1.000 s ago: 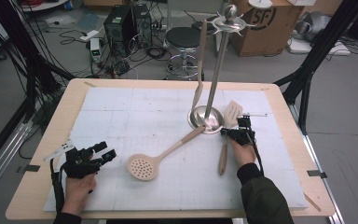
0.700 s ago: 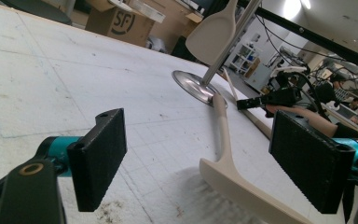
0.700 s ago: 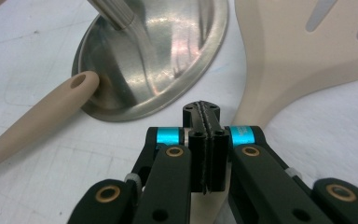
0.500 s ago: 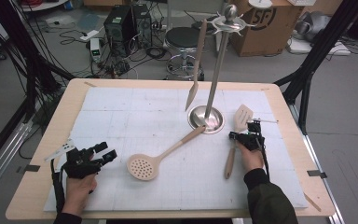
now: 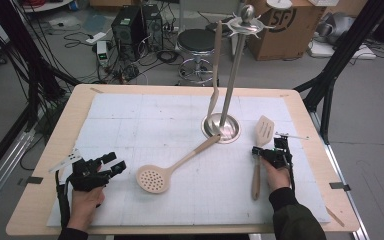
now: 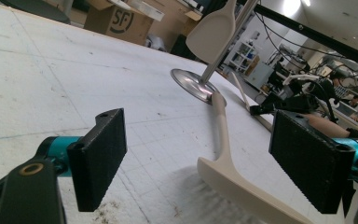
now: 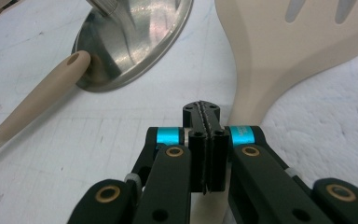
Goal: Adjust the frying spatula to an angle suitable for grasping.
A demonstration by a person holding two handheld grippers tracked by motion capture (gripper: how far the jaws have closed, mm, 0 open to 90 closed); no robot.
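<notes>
High view: right claw [image 5: 275, 156] pressed together over the turner [image 5: 260, 150], which lies on the surface [image 5: 130, 120] at 4 o'clock from the stand [image 5: 221, 127]; left claw [image 5: 111, 164] spread, empty.

The slotted spatula [image 7: 279, 51] runs off the right gripper view's top edge, its handle hidden beneath the right gripper [image 7: 206, 140]. In the left gripper view, the skimmer [image 6: 242, 182] bowl is cut off below.

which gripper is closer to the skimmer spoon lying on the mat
Left. The left gripper sits just beside the skimmer spoon, near its perforated bowl. The right gripper is farther off, shut over the slotted spatula.
</notes>
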